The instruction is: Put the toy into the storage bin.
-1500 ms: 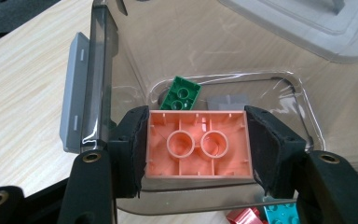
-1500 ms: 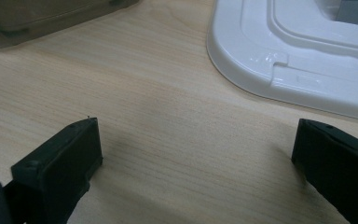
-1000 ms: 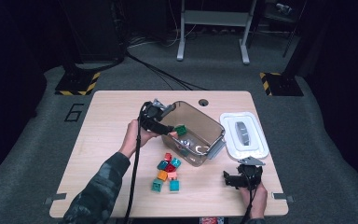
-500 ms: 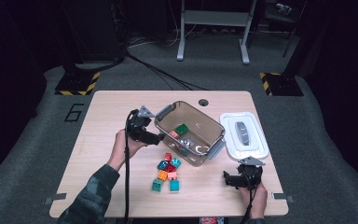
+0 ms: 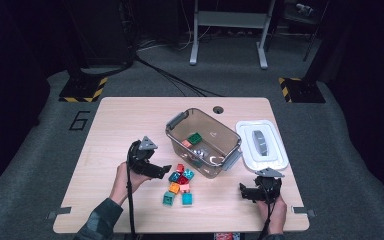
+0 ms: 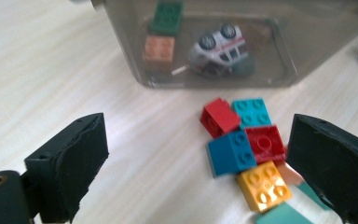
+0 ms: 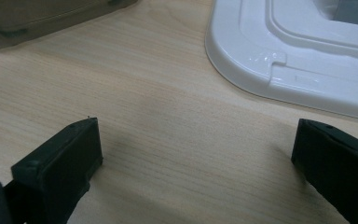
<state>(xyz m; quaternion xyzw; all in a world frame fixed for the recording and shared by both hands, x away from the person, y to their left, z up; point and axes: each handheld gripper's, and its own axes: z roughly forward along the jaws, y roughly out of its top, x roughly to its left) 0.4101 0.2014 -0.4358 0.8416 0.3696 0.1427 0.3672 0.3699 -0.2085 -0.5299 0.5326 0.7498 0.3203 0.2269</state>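
Wooden table (image 5: pixel 130 120), contents listed left to right, placed relative to the clear brown bin (image 5: pixel 203 142) at mid-table. Left gripper (image 5: pixel 164 170): held low to the left of the bin, pointing toward the loose bricks; jaws spread wide, having just been opening, with bare tabletop between them and nothing gripped. Cluster of toy bricks (image 5: pixel 180 184): on the table just in front of the bin's near wall, by the left gripper's tips. In the left gripper view the cluster reads as a red brick (image 6: pixel 219 116) and a teal brick (image 6: pixel 251 112) nearest the bin, then a blue brick (image 6: pixel 231 153) touching a dark red brick (image 6: pixel 265 144), then a yellow brick (image 6: pixel 263 185) farthest from the bin, beside the right-hand jaw. Inside the bin: a green brick (image 5: pixel 195 138), an orange-pink brick (image 5: pixel 186 143) and a small toy car (image 6: pixel 219 48) lying on its side. White lid (image 5: pixel 261 145): flat on the table, just right of the bin. Right gripper (image 5: pixel 243 191): in front of the lid, right of the bin and well apart from the bricks; jaws wide apart, holding nothing.
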